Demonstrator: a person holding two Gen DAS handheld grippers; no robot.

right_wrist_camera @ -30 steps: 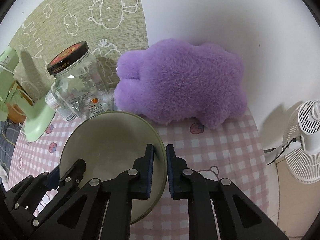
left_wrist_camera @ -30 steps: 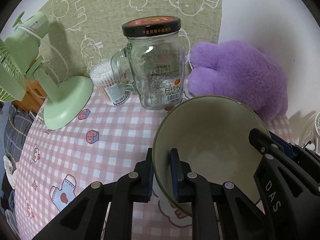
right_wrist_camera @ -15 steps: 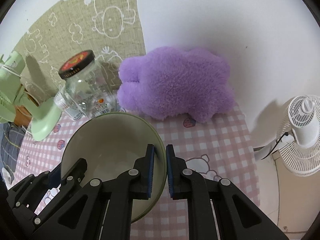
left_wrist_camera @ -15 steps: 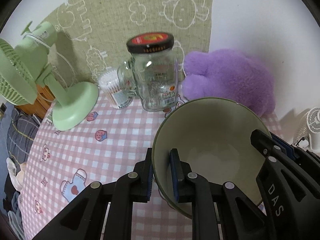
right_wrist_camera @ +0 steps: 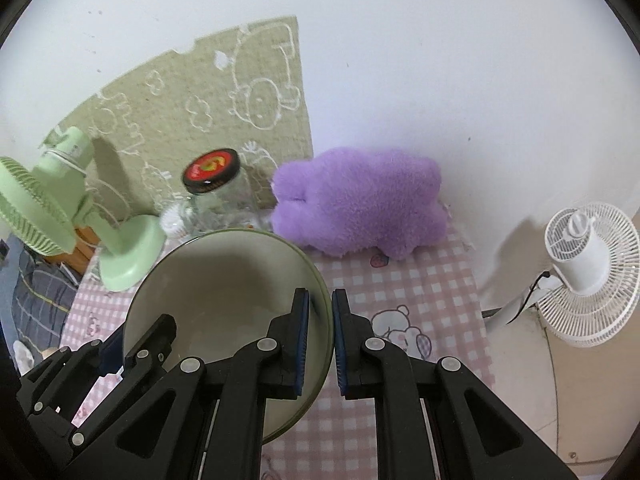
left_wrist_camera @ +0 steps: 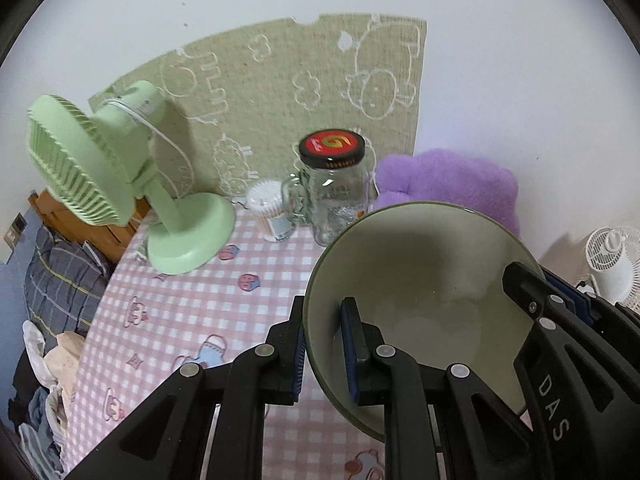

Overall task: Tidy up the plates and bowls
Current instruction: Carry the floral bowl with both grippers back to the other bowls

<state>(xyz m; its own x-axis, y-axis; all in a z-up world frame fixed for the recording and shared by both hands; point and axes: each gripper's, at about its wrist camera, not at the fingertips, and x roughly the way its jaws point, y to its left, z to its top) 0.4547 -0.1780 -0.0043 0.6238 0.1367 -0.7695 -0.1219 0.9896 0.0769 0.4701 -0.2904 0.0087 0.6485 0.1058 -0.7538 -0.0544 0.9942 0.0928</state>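
Observation:
An olive-green bowl with a pale inside (left_wrist_camera: 424, 280) (right_wrist_camera: 224, 280) hangs in the air above the pink checked tablecloth (left_wrist_camera: 192, 312) (right_wrist_camera: 404, 288). My left gripper (left_wrist_camera: 324, 340) is shut on its left rim, one pad inside and one outside. My right gripper (right_wrist_camera: 320, 316) is shut on the opposite rim the same way. Each gripper shows at the far side of the bowl in the other's view. The bowl is empty and tilts slightly towards me.
Behind the bowl stand a glass jar with a black and red lid (left_wrist_camera: 332, 184), a tub of cotton swabs (left_wrist_camera: 268, 208), a green desk fan (left_wrist_camera: 120, 184) and a purple plush toy (right_wrist_camera: 360, 204). A white fan (right_wrist_camera: 588, 272) stands off the table's right edge.
Both grippers have risen together with the bowl held between them. The jar, plush and fans now look smaller and farther below, and more wall shows.

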